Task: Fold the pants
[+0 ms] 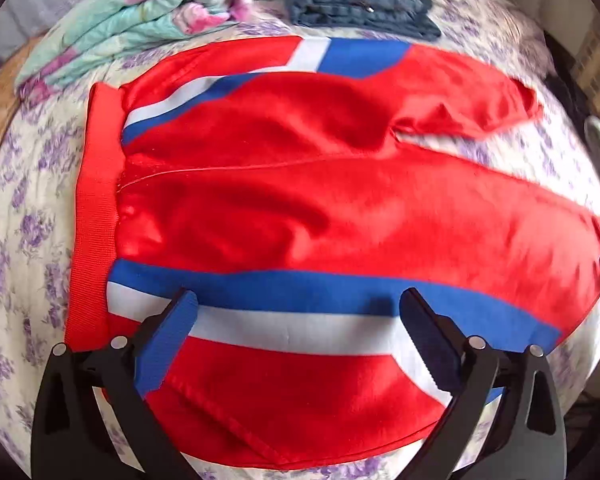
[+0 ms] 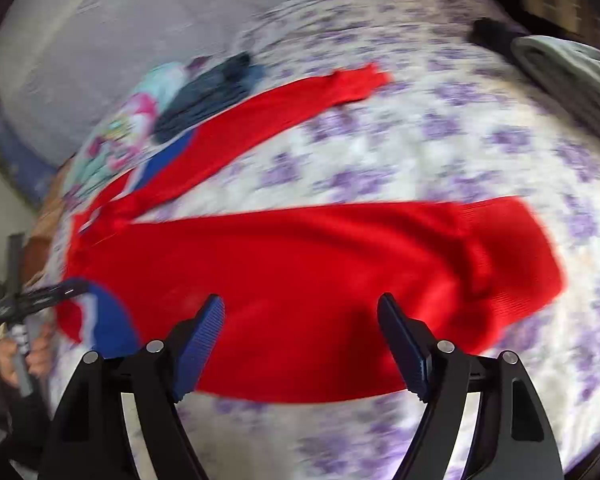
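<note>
Red pants [image 1: 300,200] are sprawling across mid-bed [image 2: 420,140], legs splayed, a bare sheet wedge lying between them. Folded dark garment [image 1: 360,4] and floral blanket [image 1: 140,20] are crowding the far edge; grey bundle [image 2: 572,80] is blocking the far corner.

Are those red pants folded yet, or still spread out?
Spread out. The red pants lie flat on the flowery bedspread, both legs apart in a V, waistband showing, no fold made.

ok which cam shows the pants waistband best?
Left wrist: the red ribbed waistband runs sharp and nearly whole down the pants' left edge. Right wrist is motion-blurred, showing mostly legs; the waistband cannot be made out.
</note>
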The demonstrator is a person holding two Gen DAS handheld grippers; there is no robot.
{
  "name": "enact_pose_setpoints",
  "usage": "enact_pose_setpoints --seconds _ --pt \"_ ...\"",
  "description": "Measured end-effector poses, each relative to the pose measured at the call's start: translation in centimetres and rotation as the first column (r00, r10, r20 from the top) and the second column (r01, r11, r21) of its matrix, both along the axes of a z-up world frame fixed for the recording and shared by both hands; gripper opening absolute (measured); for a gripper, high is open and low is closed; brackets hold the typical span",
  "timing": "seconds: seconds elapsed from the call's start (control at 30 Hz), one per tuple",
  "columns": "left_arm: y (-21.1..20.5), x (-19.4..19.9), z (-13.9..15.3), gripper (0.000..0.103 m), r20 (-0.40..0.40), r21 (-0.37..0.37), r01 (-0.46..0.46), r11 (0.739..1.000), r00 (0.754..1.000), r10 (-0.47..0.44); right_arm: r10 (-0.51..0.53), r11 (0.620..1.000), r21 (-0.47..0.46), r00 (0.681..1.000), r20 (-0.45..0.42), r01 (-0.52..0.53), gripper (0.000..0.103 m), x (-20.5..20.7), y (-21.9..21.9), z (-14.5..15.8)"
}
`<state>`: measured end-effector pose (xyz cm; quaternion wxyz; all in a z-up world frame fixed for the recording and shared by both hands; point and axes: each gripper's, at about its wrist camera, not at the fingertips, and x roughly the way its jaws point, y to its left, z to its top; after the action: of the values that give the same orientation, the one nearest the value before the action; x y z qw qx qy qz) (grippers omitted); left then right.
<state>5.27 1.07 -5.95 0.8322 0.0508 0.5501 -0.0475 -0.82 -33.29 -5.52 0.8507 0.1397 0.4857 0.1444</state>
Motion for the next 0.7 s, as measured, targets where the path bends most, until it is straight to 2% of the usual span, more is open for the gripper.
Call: enact_pose_setpoints --seconds 0.03,0.07,0.1,0.13,0.2,0.27,0.3,0.37,0.43,0.47,0.53,0.6,0.7 --pt "-0.4 -0.6 -0.4 0.099 0.023 0.059 0.019 0.998 1.000 -0.020 0.021 0.999 -0.037 1.000 -0.017 -0.022 0.080 -0.1 0.5 -0.3" --pt "-0.2 -1.1 -0.6 0.099 0.033 0.067 0.031 0.997 0.999 -0.033 0.003 0.994 -0.106 1.000 -0.016 -0.005 0.080 -0.2 0.0 -0.6" --pt "0.6 -1.4 -0.8 0.099 0.027 0.037 0.029 0.999 0.999 -0.030 -0.042 0.986 -0.160 0.999 -0.019 0.039 0.080 -0.2 -1.5 -1.0" --pt "1.6 -1.7 -0.7 0.099 0.017 -0.008 0.017 1.000 1.000 -0.017 -0.097 0.985 -0.150 0.995 -0.036 0.091 0.080 -0.4 -3.6 -1.3" --pt "3.0 -2.5 0.0 0.099 0.005 -0.057 0.030 0.998 1.000 -0.030 -0.202 0.979 -0.013 0.977 -0.064 0.201 0.079 -0.9 -8.0 -0.9" --pt "3.9 -3.2 0.8 0.099 0.003 -0.012 0.044 0.999 0.999 -0.044 -0.256 0.966 0.008 0.964 -0.068 0.257 0.078 -0.6 -9.4 0.5" --pt "4.5 -3.3 1.5 0.098 0.004 -0.015 0.036 0.999 0.999 -0.036 -0.259 0.966 -0.014 0.965 -0.045 0.259 0.080 -0.2 -9.0 1.6" --pt "5.8 -2.9 3.3 0.098 0.016 -0.072 0.030 0.997 0.999 -0.029 -0.187 0.982 -0.012 0.981 0.050 0.188 0.089 1.4 -6.6 4.2" --pt "6.5 -1.8 5.5 0.098 0.083 -0.078 0.020 0.997 0.996 -0.013 -0.104 0.994 0.004 0.984 0.142 0.105 0.096 4.0 -4.3 6.2" --pt "6.9 -1.0 6.6 0.098 0.127 -0.057 0.013 0.998 0.992 -0.006 -0.078 0.996 -0.037 0.980 0.182 0.086 0.099 5.8 -2.7 6.8" --pt "7.9 1.0 8.1 0.099 0.190 -0.009 -0.021 1.000 0.982 0.022 -0.014 0.982 -0.179 0.966 0.256 0.061 0.099 9.4 0.3 7.5" --pt "9.2 3.7 8.5 0.099 0.210 0.017 -0.063 0.998 0.976 0.058 0.056 0.954 -0.300 0.964 0.259 0.026 0.100 13.6 3.1 7.0" --pt "12.0 8.1 7.1 0.099 0.145 0.006 -0.088 0.996 0.986 0.086 0.142 0.920 -0.387 0.973 0.181 -0.062 0.099 19.6 6.3 4.9"
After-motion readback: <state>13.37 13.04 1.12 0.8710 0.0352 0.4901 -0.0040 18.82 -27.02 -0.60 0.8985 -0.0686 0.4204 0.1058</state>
